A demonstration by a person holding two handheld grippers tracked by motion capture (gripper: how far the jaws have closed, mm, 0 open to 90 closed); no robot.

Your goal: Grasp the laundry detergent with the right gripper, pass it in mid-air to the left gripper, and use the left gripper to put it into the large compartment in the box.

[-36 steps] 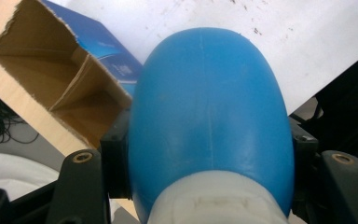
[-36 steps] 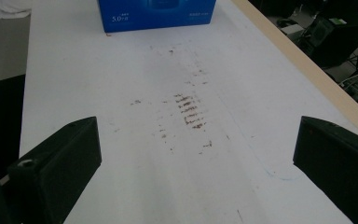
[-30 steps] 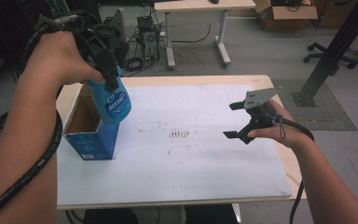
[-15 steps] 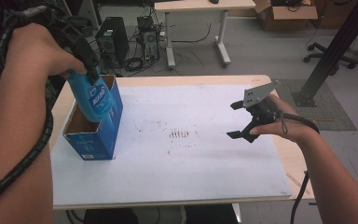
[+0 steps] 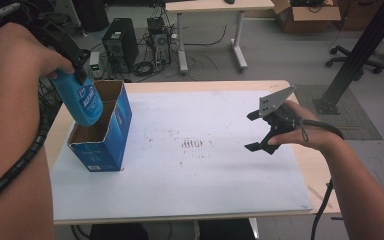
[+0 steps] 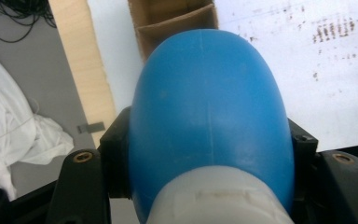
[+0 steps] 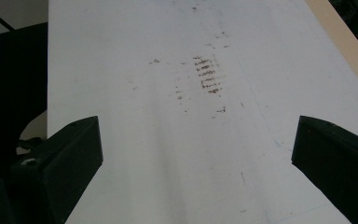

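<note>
Clamping a blue bottle (image 5: 80, 100), the left gripper (image 5: 75, 62) hangs over the box (image 5: 111, 135).

In the left gripper view the blue bottle (image 6: 209, 116) hides most of the cardboard box (image 6: 177, 21) beyond it, and the bottle's white neck is cut off by the bottom edge. In the high view the print on the bottle's label is too small to read, and the hand hides the left claw (image 5: 75, 65). The box's inside bottom cannot be seen.
</note>
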